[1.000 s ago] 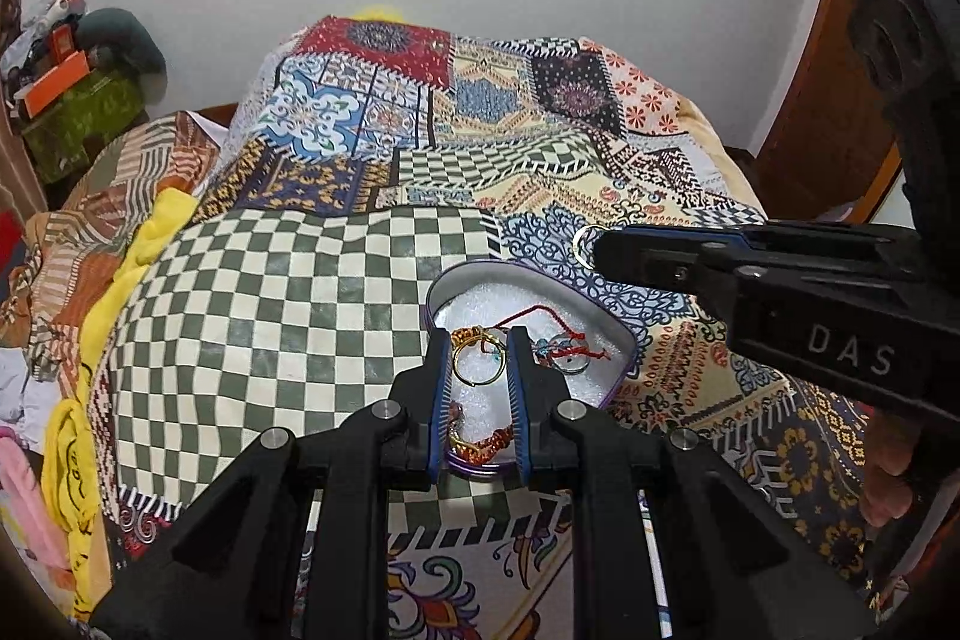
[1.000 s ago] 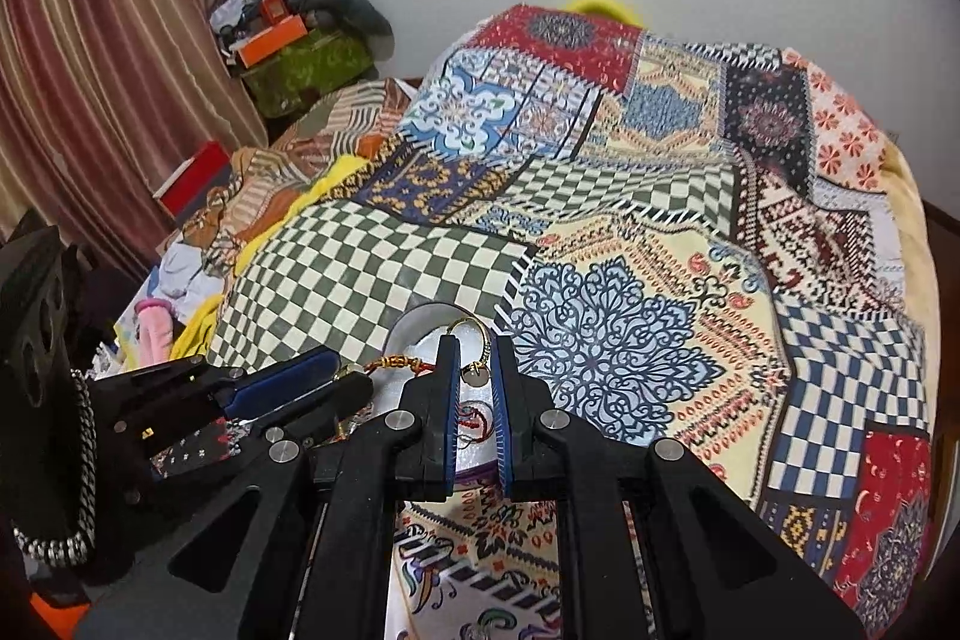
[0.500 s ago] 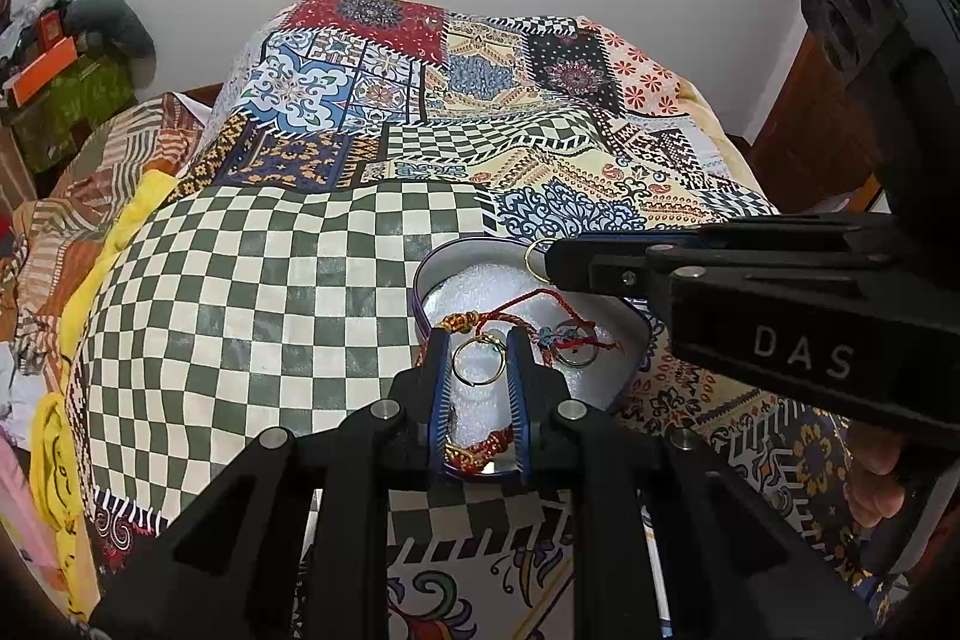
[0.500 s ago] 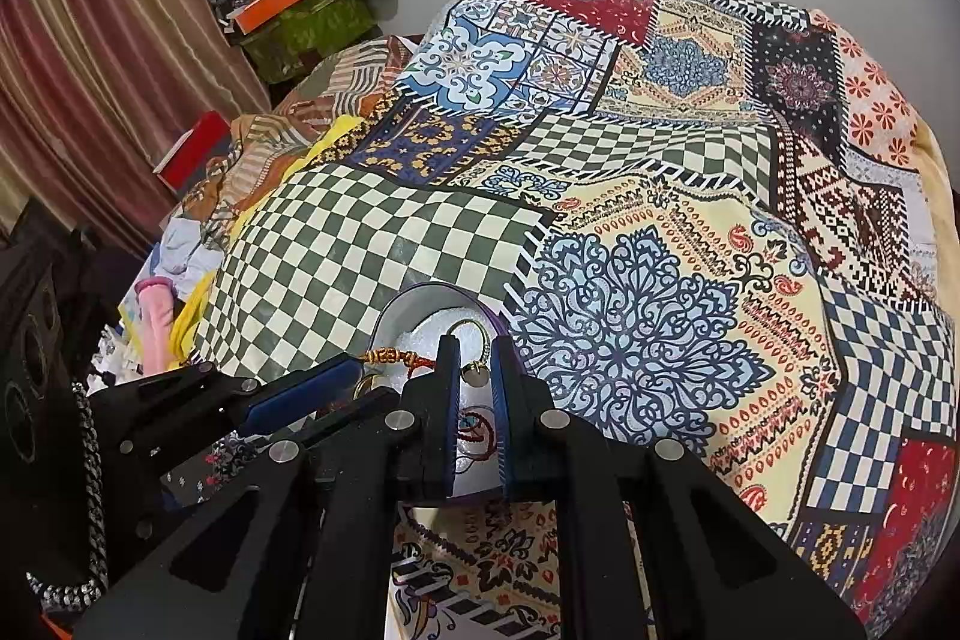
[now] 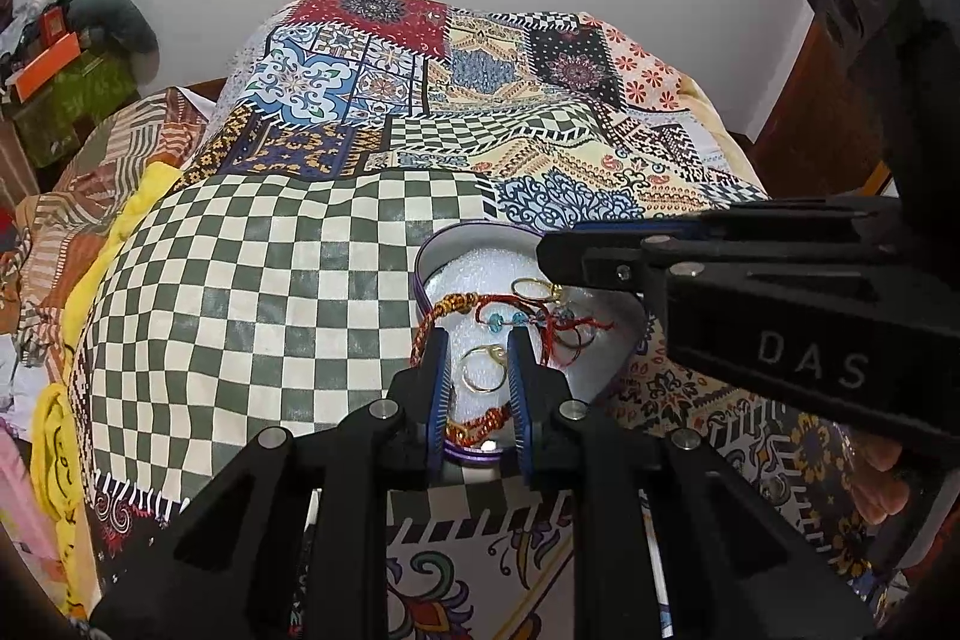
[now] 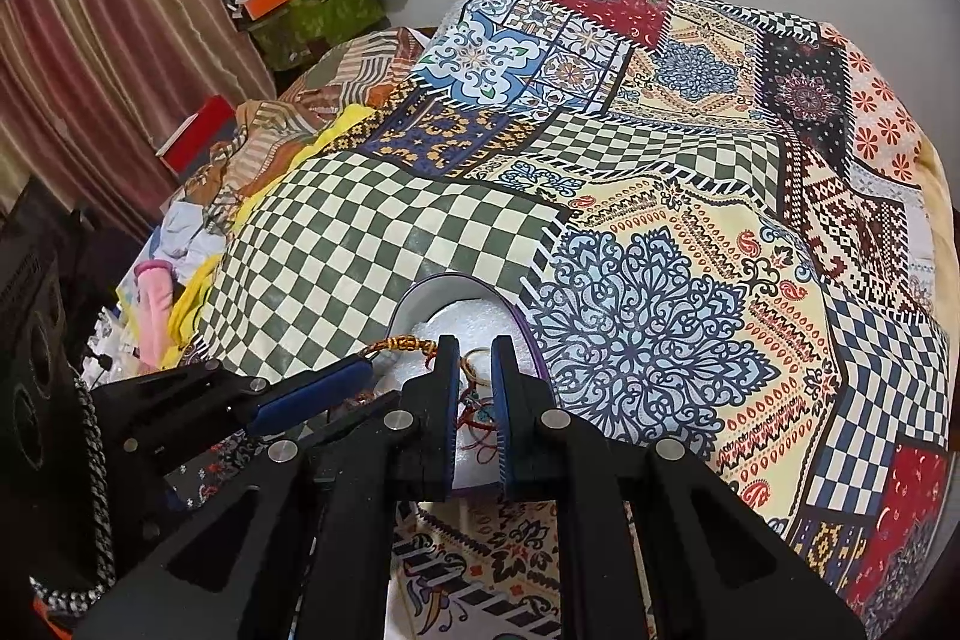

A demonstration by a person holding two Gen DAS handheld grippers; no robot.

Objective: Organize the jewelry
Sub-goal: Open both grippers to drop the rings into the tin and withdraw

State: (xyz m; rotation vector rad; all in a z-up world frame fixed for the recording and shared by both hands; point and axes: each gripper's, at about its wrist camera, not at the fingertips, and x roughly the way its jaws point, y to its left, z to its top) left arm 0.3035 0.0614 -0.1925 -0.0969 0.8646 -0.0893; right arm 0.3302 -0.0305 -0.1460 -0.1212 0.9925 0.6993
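A heart-shaped purple tin [image 5: 423,261] with white foam lining lies on the patchwork bedspread; it also shows in the right wrist view [image 6: 420,293]. In it are a gold ring [image 5: 483,369], a red thread bracelet with blue beads [image 5: 510,319] and an orange braided bracelet [image 5: 456,305]. My left gripper [image 5: 478,340] hovers over the tin, jaws slightly apart around the gold ring, not gripping it. My right gripper [image 6: 474,349] reaches over the tin from the right, jaws narrowly apart, a gold ring [image 6: 477,361] seen between the tips.
The bedspread [image 6: 648,328] covers the whole bed. Folded blankets and clothes [image 5: 72,196] pile along the left edge. A green box with orange items [image 6: 306,4] stands by the wall, near a curtain [image 6: 90,40]. A wooden door [image 5: 804,118] is at right.
Both grippers have moved forward and lower over the tin. The right gripper now reaches further across the tin. The jewelry lies as before.
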